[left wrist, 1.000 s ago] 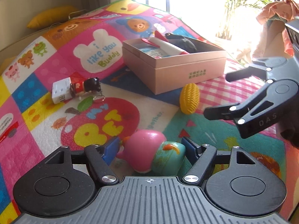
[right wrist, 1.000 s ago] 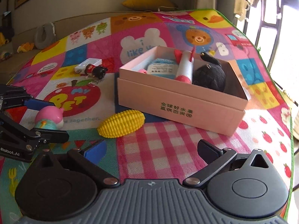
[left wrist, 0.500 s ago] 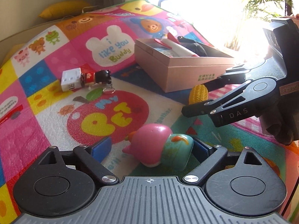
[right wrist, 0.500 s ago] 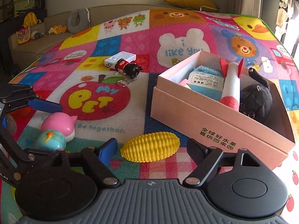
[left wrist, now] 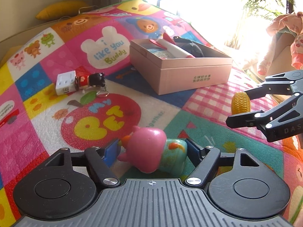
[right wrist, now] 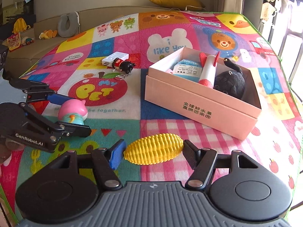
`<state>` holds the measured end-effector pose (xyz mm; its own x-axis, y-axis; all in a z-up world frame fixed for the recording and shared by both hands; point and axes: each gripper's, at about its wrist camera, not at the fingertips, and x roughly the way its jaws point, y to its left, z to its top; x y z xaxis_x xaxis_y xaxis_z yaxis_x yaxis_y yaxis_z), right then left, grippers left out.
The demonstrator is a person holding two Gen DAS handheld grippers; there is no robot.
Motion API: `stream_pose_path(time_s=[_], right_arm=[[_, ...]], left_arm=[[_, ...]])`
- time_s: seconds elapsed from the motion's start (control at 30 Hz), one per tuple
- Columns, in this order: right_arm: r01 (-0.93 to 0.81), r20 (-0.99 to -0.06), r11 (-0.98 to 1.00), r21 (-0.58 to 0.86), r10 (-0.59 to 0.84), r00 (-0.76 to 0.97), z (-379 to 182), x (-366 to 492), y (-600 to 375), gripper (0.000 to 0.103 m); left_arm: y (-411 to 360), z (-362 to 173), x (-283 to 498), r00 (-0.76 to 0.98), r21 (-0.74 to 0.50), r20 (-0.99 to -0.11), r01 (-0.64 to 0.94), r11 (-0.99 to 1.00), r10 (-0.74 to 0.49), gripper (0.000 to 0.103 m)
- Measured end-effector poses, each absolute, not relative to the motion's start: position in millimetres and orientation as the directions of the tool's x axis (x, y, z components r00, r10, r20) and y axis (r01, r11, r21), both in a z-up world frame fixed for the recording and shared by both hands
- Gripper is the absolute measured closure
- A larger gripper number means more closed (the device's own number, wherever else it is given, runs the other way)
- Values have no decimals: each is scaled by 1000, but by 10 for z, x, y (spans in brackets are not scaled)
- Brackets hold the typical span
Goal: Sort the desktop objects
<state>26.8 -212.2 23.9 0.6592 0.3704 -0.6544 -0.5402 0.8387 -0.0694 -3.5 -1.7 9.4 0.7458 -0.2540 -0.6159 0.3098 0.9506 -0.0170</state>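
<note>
A pink and teal toy figure (left wrist: pixel 145 147) lies on its side on the play mat. My left gripper (left wrist: pixel 151 147) is closing on it, with one blue pad at its orange tip and the other at its teal base. In the right wrist view the same toy (right wrist: pixel 73 110) sits between the left gripper's (right wrist: pixel 74 114) fingers. My right gripper (right wrist: pixel 152 151) is shut on a yellow corn toy (right wrist: pixel 153 151), with a pad on each end. The left wrist view shows the corn (left wrist: pixel 240 104) in the right gripper (left wrist: pixel 236 106). The open pink box (right wrist: pixel 198 109) behind holds a white and red tube, a black plush and a blue packet.
A white USB adapter (left wrist: pixel 65 82) and a black-headed keychain figure (left wrist: pixel 90 79) lie on the mat left of the box (left wrist: pixel 180 79). The mat's right edge (right wrist: pixel 284 79) drops off near the window. A yellow cushion (right wrist: pixel 174 1) lies beyond the far edge.
My left gripper opened off the pink toy and has closed back onto it. My right gripper came down around the corn and closed from wide open onto its ends.
</note>
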Motion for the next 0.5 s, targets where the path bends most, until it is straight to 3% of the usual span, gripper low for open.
stream_pose_path(time_s=[0.3, 0.5], right_arm=[[-474, -636, 876, -84, 319, 702, 386, -138, -2468, 37], [-465, -553, 878, -117, 331, 765, 714, -452, -2620, 37]], left_arm=[[-436, 336, -444, 740, 93, -605, 433, 897, -294, 25], [-587, 765, -686, 805, 174, -511, 441, 880, -302, 25]])
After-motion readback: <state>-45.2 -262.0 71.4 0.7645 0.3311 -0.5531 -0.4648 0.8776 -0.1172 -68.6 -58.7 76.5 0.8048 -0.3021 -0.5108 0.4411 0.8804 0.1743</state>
